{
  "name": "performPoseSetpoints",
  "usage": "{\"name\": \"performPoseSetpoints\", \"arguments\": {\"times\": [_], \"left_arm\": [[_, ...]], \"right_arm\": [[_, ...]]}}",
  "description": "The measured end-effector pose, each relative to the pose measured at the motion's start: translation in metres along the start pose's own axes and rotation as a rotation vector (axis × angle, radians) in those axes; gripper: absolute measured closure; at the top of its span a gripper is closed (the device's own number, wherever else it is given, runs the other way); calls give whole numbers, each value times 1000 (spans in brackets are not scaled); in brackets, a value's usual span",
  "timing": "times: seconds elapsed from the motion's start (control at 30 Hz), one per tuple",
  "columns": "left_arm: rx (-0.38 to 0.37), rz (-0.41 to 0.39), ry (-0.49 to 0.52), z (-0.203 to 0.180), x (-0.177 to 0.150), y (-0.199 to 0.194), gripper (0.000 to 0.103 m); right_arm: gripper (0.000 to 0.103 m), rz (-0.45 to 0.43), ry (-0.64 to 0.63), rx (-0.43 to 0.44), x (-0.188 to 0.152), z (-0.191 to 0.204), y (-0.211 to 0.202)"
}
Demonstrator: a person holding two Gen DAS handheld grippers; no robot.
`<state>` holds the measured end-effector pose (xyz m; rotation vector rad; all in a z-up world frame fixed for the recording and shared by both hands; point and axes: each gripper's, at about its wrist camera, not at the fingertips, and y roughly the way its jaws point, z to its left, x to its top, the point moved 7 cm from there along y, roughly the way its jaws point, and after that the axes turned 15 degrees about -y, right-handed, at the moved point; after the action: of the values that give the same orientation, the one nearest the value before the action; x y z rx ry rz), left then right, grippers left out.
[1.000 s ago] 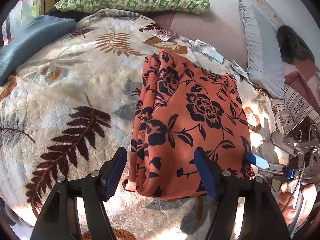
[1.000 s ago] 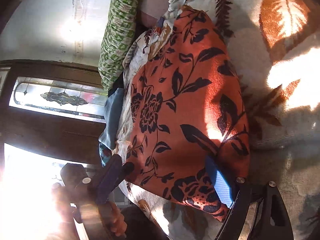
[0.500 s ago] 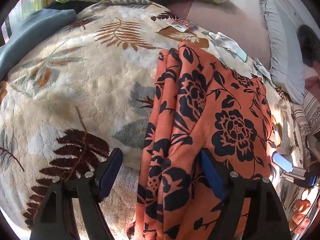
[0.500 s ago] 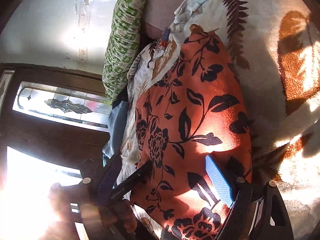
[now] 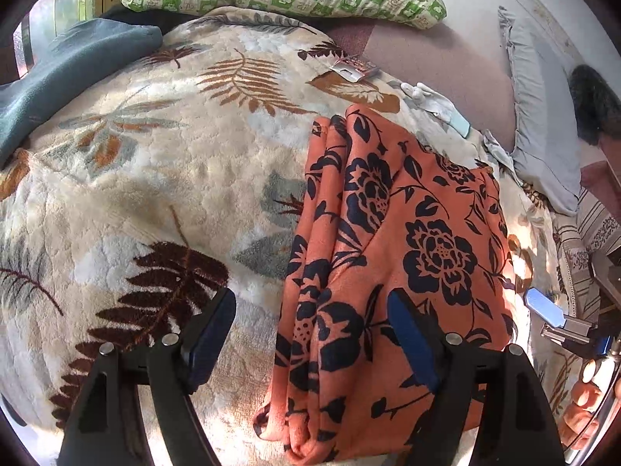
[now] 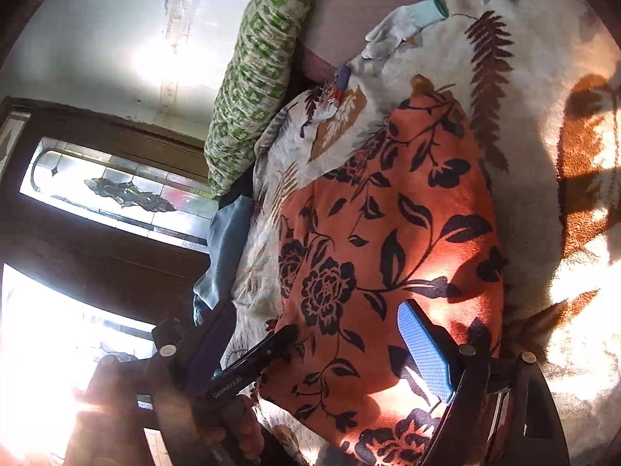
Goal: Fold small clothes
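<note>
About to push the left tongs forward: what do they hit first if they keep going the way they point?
Most likely the left edge of the orange cloth, or the blanket beside it. The open left tongs straddle that edge, angled down toward the bed. Depth is hard to judge here.

Glare swallows the window [image 6: 58,349] in the right view, and the orange floral cloth [image 5: 388,272] runs off the bottom edge.
</note>
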<state>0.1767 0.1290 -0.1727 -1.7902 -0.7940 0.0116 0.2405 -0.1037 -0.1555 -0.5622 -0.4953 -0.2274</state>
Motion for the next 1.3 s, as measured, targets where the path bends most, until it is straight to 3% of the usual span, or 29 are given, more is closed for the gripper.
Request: {"name": "performPoseSetpoints", "arguments": {"times": [0.1, 0.17, 0.43, 0.73, 0.9, 1.07, 1.3], "left_arm": [[60, 36, 5, 7, -11, 7, 22], [47, 26, -4, 6, -14, -1, 22], [39, -51, 28, -3, -12, -38, 22], [22, -76, 60, -12, -20, -54, 22], [-12, -117, 4, 0, -11, -60, 22], [-37, -81, -33, 3, 14, -35, 22], [-95, -14, 51, -27, 40, 14, 21]], "right_arm": [[15, 47, -17, -29, -18, -2, 9], [15, 103, 28, -50, -32, -17, 22], [15, 37, -41, -48, -33, 25, -19], [15, 19, 39, -58, -85, 9, -50], [15, 1, 18, -102, -98, 0, -72], [15, -14, 39, -149, -83, -26, -79], [15, -14, 50, -144, -14, -67, -34]]}}
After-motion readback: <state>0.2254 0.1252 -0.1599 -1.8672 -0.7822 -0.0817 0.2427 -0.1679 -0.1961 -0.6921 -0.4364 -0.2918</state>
